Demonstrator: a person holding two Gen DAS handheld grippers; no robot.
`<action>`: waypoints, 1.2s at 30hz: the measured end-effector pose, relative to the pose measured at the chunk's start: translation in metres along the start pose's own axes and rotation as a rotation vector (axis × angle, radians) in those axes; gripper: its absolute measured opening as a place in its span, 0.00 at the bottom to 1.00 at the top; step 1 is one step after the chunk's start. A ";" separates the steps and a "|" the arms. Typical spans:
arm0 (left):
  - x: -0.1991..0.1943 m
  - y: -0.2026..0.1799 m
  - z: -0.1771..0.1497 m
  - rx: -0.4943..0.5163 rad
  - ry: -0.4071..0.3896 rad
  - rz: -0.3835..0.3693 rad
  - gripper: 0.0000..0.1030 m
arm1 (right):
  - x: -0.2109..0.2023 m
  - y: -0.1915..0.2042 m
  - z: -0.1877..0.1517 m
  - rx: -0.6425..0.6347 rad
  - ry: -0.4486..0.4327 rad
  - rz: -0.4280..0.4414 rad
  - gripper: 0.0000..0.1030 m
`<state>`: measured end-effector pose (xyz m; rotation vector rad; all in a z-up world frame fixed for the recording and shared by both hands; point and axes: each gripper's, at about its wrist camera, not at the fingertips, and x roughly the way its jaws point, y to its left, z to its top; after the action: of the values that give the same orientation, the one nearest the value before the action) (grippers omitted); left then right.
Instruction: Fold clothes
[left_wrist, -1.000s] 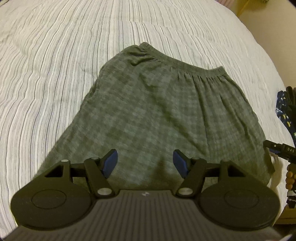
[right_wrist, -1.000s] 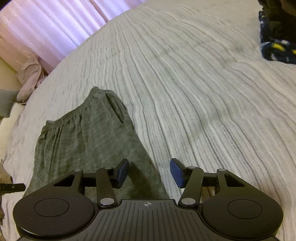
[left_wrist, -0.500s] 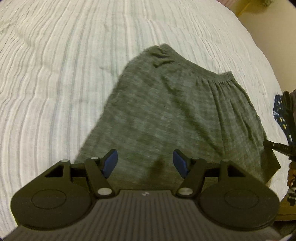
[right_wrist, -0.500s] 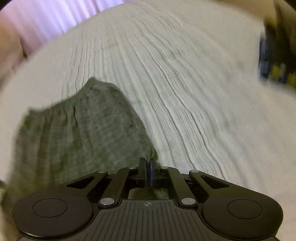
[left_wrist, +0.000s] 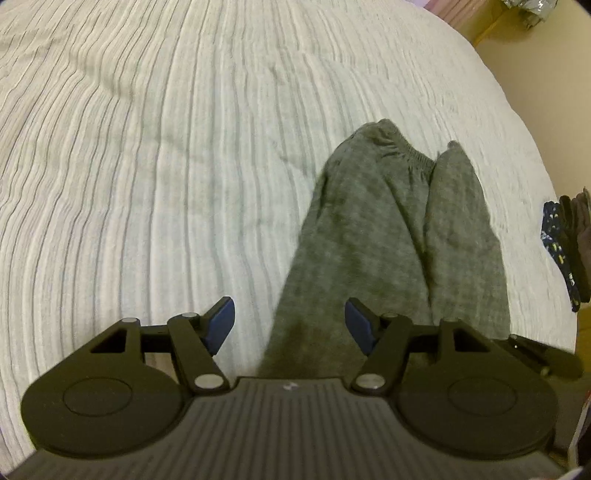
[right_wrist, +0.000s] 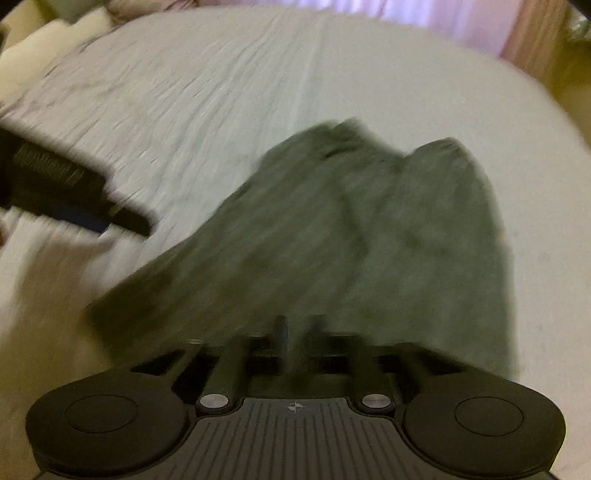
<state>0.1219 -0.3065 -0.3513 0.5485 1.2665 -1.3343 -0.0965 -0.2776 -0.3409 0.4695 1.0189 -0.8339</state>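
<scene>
Grey plaid shorts (left_wrist: 388, 236) lie on the striped white bedspread (left_wrist: 147, 166), folded lengthwise with one half laid over the other. My left gripper (left_wrist: 290, 325) is open and empty, its blue pads straddling the hem's left edge without touching. In the blurred right wrist view my right gripper (right_wrist: 297, 332) is shut on the hem of the shorts (right_wrist: 351, 236) and holds it lifted. The left gripper (right_wrist: 66, 195) shows there at the left. A black part of the right gripper (left_wrist: 546, 354) shows at the left wrist view's lower right.
A pile of dark and blue-patterned clothes (left_wrist: 565, 247) lies at the bed's right edge. Pink curtains (right_wrist: 461, 22) hang beyond the far side. Pillows (right_wrist: 48, 44) sit at the upper left of the right wrist view.
My right gripper shut on the shorts' hem and carried that side over toward the left, folding the shorts in half. My left gripper stayed open and shifted left.
</scene>
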 end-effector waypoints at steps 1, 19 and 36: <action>0.001 0.003 -0.003 -0.005 0.006 -0.004 0.61 | -0.007 -0.001 -0.005 0.009 -0.016 0.004 0.68; 0.066 -0.094 0.010 0.074 0.078 -0.258 0.41 | -0.043 -0.234 -0.087 0.883 0.042 -0.176 0.68; 0.053 -0.115 0.036 0.045 0.040 -0.363 0.02 | -0.019 -0.259 -0.083 0.832 0.049 -0.108 0.68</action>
<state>0.0178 -0.3870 -0.3476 0.3878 1.4175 -1.6618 -0.3516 -0.3712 -0.3550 1.1478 0.7068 -1.3435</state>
